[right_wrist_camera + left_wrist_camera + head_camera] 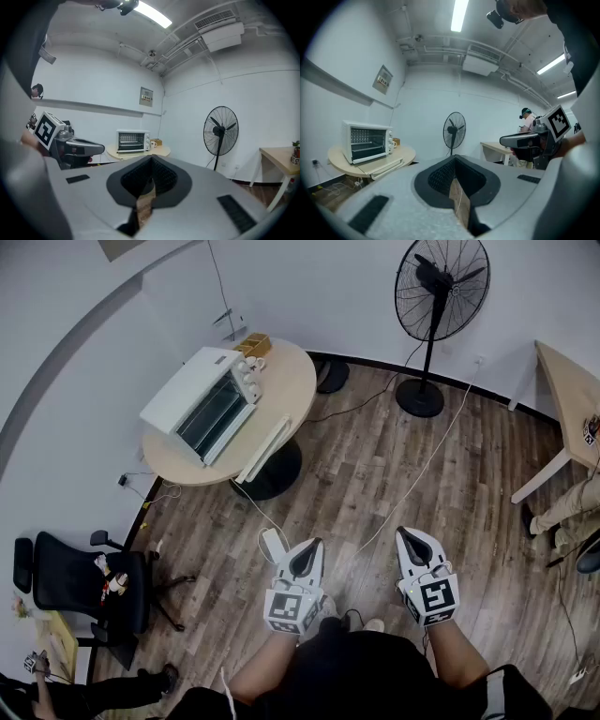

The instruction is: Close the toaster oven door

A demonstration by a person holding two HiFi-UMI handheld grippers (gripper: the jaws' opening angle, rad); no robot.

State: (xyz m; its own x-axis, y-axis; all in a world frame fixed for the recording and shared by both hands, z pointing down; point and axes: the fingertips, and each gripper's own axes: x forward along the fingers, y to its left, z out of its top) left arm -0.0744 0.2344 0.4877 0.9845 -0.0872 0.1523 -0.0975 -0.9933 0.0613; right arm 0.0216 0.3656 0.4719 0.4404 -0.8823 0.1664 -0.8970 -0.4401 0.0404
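Left tool (pixel 309 549) and right tool (pixel 409 542), both clenched on nothing, carried low.
Probably shut ready for a push (no grasp needed); the round counter (pixel 291 381) by the wall bears the toaster oven (pixel 202 401), well apart, so approach comes first.

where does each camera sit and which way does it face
Head view: on the person's head, facing steeply down at the wood floor, round table and toaster oven; shows both arms, left gripper and right gripper.
Left gripper view: on the left gripper, looking along its shut jaws across the room; right gripper shows at right.
Right gripper view: on the right gripper, looking along its shut jaws towards the toaster oven; left gripper shows at left.
Shared: both gripper views show the toaster oven and standing fan.
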